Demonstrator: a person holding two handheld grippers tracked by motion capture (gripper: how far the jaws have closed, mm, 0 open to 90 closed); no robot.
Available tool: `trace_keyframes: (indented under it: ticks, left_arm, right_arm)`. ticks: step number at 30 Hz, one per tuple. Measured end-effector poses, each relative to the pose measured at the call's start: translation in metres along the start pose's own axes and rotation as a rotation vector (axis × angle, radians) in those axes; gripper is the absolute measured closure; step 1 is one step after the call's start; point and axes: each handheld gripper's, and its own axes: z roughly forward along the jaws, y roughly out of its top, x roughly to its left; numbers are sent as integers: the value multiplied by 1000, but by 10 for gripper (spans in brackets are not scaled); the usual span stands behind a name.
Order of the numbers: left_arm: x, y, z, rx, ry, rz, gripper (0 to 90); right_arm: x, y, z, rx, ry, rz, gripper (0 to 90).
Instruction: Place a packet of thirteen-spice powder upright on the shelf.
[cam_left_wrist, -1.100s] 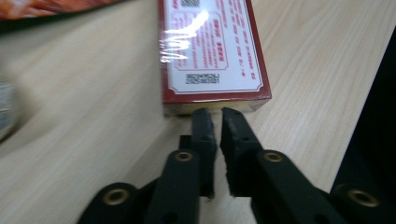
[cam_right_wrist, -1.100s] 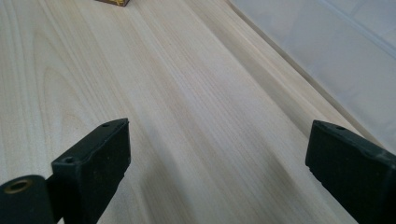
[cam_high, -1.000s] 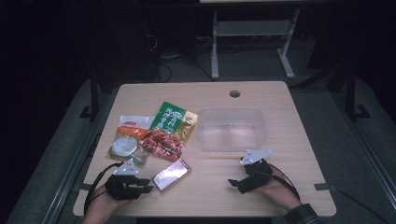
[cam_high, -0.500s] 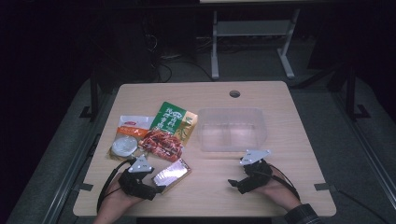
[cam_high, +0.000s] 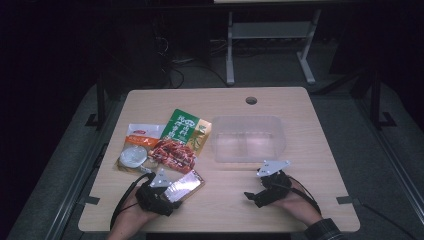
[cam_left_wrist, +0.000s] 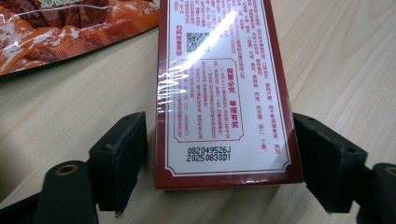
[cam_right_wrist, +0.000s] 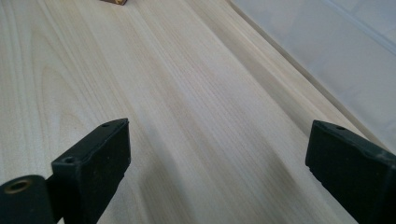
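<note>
A flat red-and-white printed box (cam_high: 186, 185) lies on the wooden table (cam_high: 300, 125) near its front left. My left gripper (cam_high: 175, 193) has the box's near end (cam_left_wrist: 219, 93) between its jaws. They have just been closing; the right pad (cam_left_wrist: 322, 158) sits against the box edge, while a thin gap shows at the left pad (cam_left_wrist: 123, 154). My right gripper (cam_high: 251, 196) rests at the front right, open, with bare table between its jaws (cam_right_wrist: 217, 140).
A clear plastic bin (cam_high: 247, 141) stands mid-table, its edge (cam_right_wrist: 336, 60) close to the right gripper. At the left lie a green packet (cam_high: 186, 129), a red meat snack bag (cam_high: 175, 152) (cam_left_wrist: 56, 32), an orange-white packet (cam_high: 141, 135) and a white round tub (cam_high: 132, 157).
My left gripper has moved right onto the box's near end, and its jaws now straddle the box. The right gripper has stayed where it was.
</note>
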Motion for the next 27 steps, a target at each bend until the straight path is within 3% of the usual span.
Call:
trace_keyframes:
  ticks: [3, 9, 13, 16, 18, 21, 27]
  left_arm:
    - [-1, 0, -1, -10, -7, 3, 299]
    - [-1, 2, -1, -5, -12, -2, 313]
    - [1, 4, -5, -17, -14, 31, 315]
    - [1, 6, -7, -37, -38, 40, 316]
    - [1, 8, -10, -57, -69, 71, 316]
    - [0, 11, -10, -71, -92, 85, 316]
    - [-2, 22, -8, -106, -143, 143, 316]
  right_arm:
    - [0, 0, 0, 1, 0, -1, 62]
    - [0, 0, 0, 3, 4, 1, 72]
    - [0, 0, -2, -3, 10, -2, 106]
    - [-1, 2, -3, 19, 56, 4, 132]
    - [-2, 4, -4, 19, 80, 1, 129]
    - [-1, 5, -6, 11, 108, 4, 117]
    - [3, 8, -16, -40, 185, -69, 115]
